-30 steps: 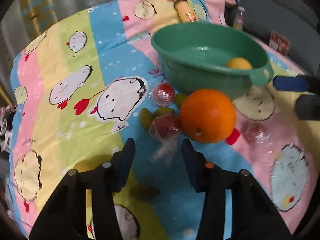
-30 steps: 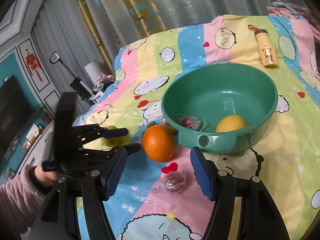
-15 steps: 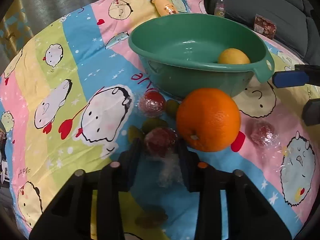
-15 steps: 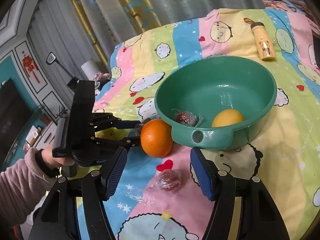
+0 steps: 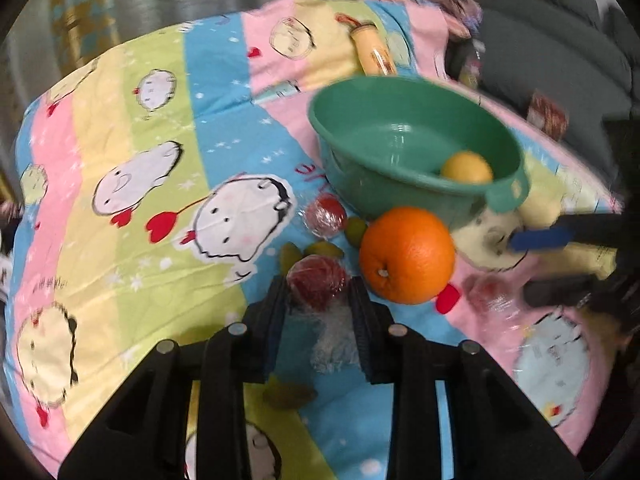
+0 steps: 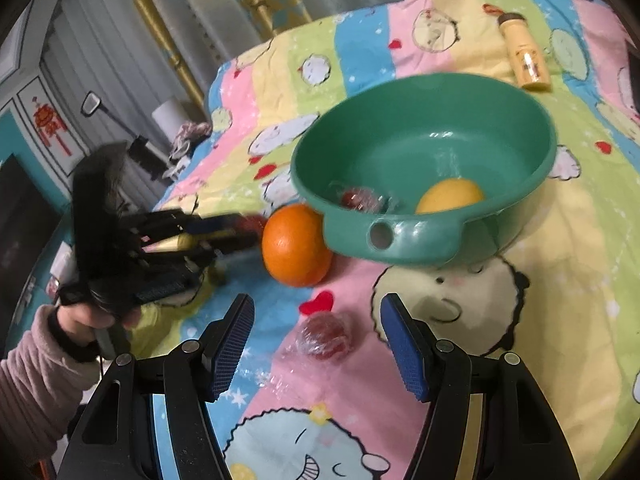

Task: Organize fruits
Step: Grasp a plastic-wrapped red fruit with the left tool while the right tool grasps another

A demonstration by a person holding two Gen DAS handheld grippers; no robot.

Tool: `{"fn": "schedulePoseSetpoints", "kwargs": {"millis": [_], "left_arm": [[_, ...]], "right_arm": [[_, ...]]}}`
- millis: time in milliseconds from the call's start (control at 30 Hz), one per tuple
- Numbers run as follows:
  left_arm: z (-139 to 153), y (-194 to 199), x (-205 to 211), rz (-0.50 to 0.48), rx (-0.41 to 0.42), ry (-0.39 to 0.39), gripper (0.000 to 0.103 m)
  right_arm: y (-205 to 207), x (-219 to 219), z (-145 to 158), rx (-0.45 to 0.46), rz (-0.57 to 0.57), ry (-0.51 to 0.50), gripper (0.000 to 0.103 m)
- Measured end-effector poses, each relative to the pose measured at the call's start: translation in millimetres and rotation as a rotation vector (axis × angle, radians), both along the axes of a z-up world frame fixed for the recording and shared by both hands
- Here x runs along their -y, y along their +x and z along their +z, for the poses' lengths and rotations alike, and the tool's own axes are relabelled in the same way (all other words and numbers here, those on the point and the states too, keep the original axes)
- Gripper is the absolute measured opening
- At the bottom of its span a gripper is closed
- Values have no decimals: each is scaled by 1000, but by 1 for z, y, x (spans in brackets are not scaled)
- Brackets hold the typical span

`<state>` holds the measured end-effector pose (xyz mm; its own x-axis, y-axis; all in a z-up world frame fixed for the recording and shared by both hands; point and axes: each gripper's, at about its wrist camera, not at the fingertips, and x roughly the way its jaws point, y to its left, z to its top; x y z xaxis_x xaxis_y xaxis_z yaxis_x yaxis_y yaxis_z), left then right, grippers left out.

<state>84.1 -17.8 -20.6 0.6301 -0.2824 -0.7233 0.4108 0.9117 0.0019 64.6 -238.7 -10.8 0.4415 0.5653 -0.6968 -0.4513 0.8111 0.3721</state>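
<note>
My left gripper (image 5: 318,294) is shut on a red fruit wrapped in clear film (image 5: 316,282), held just above the cartoon blanket beside a large orange (image 5: 407,255). A green basin (image 5: 400,128) behind them holds a yellow lemon (image 5: 466,167); the right wrist view also shows a wrapped red fruit (image 6: 360,198) inside it. Another wrapped red fruit (image 5: 325,216) and small green fruits (image 5: 356,230) lie by the basin. My right gripper (image 6: 316,330) is open, its fingers either side of a wrapped red fruit (image 6: 326,336) on the blanket.
A yellow bottle (image 6: 526,62) lies on the blanket beyond the basin. A dark sofa (image 5: 560,40) is at the far right. Curtains and a mirror stand (image 6: 94,104) are beyond the bed's left edge.
My left gripper closed on the wrapped red fruit and lifted it slightly while pulling back. My right gripper moved closer to the wrapped fruit in front of it.
</note>
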Motion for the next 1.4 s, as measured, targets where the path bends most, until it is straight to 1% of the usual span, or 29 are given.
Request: {"fn": "schedulePoseSetpoints", "kwargs": {"millis": [133,200,267,333,400,467,533,600,667,700,767,833,1000,1033,1067,1133,1300,1400], "left_arm": [[19,-21,-13,68,27,-136,31],[26,-31,-17,101,48,-194,31],[30,-40,-21,132,51,-260,31],[31,-45,-21,147,54,-291,31],[31,-49,-22,158,59,-318,28],[33,-53,-23,157,60,-348,28],[33,-53,-21,146,64,-335,28],[30,-53,-21,148,59,-322,28],[23,-48,-24,151,19,-322,28],[19,-45,-25,152,-2,-310,28],[10,-45,-29,183,-18,-261,28],[2,-44,-30,192,-32,-221,28],[-15,-39,-18,152,-56,-169,30],[-17,-38,-15,152,-57,-153,32],[-19,-36,-13,154,-57,-138,38],[-23,-33,-11,157,-60,-120,43],[-33,-27,-8,179,-87,-61,41],[-35,-24,-7,182,-88,-65,40]], "right_arm": [[-3,-14,-4,4,42,-47,67],[-4,-18,-8,4,41,-75,67],[-4,-19,-11,0,39,-94,67],[-3,-20,-14,-6,36,-100,67],[-3,-22,-16,-8,38,-114,66],[-3,-26,-18,-11,49,-127,63],[-3,-30,-22,-14,56,-153,58],[-2,-33,-25,-9,57,-175,56],[-2,-32,-24,-2,56,-187,52],[-1,-32,-25,-3,56,-189,51],[0,-31,-25,-4,57,-184,51],[-1,-31,-25,-2,59,-186,51],[0,-30,-25,-6,59,-177,51],[0,-30,-25,-6,59,-176,51],[0,-30,-25,-7,59,-173,51],[0,-29,-25,-9,59,-169,51],[-1,-29,-26,-7,59,-171,51],[-3,-27,-25,-7,59,-169,51]]}}
